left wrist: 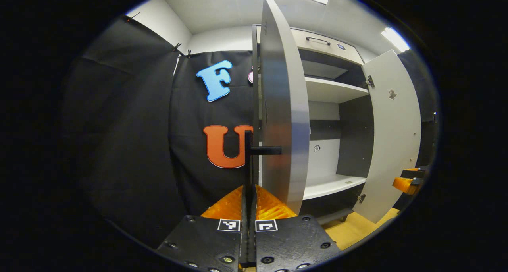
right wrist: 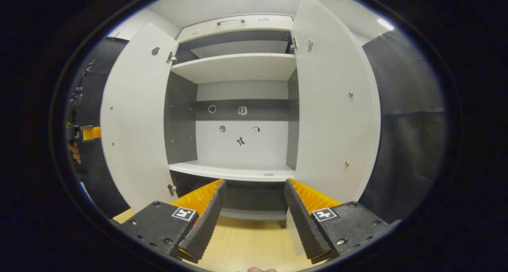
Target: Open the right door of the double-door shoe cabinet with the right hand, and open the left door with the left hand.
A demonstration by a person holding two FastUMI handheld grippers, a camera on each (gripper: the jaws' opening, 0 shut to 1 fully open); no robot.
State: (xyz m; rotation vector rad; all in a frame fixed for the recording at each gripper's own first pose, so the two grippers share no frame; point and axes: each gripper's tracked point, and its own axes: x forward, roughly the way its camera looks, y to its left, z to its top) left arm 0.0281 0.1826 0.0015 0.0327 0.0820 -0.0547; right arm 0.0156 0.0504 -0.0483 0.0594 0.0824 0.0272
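Note:
The white shoe cabinet point(right wrist: 242, 145) stands with both doors swung out. In the left gripper view the left door point(left wrist: 281, 105) shows edge-on, and my left gripper point(left wrist: 249, 188) is shut on its black handle point(left wrist: 248, 153). The right door point(left wrist: 393, 133) stands wide open farther right, with the other gripper's orange fingers point(left wrist: 408, 180) past its edge. In the right gripper view my right gripper point(right wrist: 254, 183) is open and holds nothing, facing the cabinet's inside between the left door point(right wrist: 135, 117) and the right door point(right wrist: 333, 105).
Two bare white shelves point(right wrist: 238, 65) point(right wrist: 234, 170) cross the cabinet, and small stickers dot its back panel. A drawer with a handle point(right wrist: 230, 22) tops it. Light wooden floor point(right wrist: 246, 240) lies in front. A hand point(right wrist: 74, 151) holds the left gripper point(right wrist: 85, 133) beyond the left door.

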